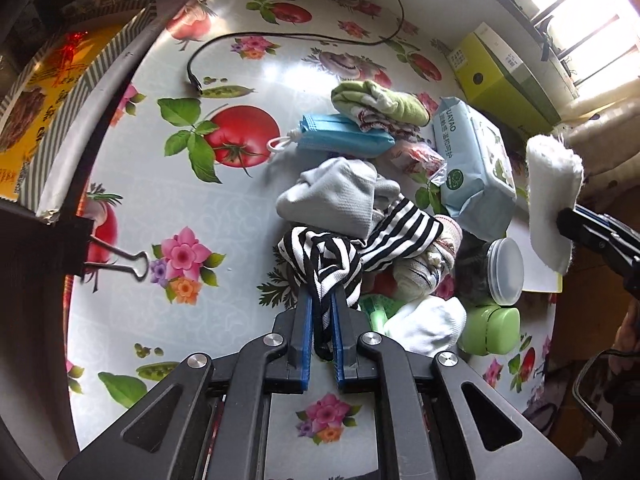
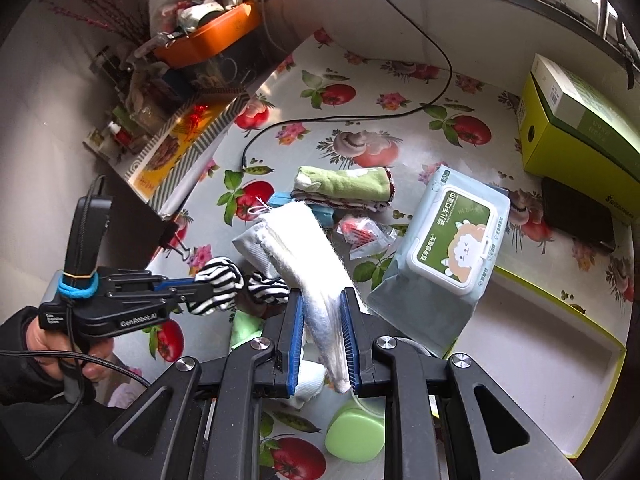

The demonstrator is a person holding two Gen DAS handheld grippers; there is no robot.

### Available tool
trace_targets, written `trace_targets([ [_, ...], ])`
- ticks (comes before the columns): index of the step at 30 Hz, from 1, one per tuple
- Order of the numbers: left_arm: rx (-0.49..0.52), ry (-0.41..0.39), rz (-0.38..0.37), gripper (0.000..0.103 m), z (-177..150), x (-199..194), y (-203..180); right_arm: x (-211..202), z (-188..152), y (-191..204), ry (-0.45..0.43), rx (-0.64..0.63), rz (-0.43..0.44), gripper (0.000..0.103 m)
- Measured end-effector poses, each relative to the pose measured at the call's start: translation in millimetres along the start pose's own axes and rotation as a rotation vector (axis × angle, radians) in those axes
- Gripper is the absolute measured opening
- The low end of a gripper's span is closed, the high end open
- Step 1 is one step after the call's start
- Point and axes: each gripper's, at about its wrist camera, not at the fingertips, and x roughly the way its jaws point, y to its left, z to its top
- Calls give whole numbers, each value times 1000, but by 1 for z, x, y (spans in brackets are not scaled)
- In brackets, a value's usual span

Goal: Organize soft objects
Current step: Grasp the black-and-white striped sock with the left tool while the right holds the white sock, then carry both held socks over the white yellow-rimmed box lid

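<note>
The left gripper point(image 1: 322, 300) is clamped on a black-and-white striped sock point(image 1: 340, 252) above the pile mid-table point(image 1: 160, 208); the right gripper point(image 2: 322, 320) pinches a white fluffy cloth point(image 2: 308, 256), lifted near the wet-wipes pack point(image 2: 448, 248).

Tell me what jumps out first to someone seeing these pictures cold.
First, the loud tablecloth printed with tomatoes and flowers, with a heap of soft things piled toward its right side. Then the two grips: the left gripper is shut on a black-and-white striped cloth at the heap's near edge, and the right gripper clamps a fluffy white cloth above the heap.
</note>
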Motion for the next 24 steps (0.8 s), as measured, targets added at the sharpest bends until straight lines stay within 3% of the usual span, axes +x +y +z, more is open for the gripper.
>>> trace_targets([
  [7,33,-57,-11,9,11,-24,-19,-12,-13,-10,-19,44,-5,17],
  [24,202,-52,-67,9,34,-21,-95,-42,-45,-69,-83,232,-66,17],
])
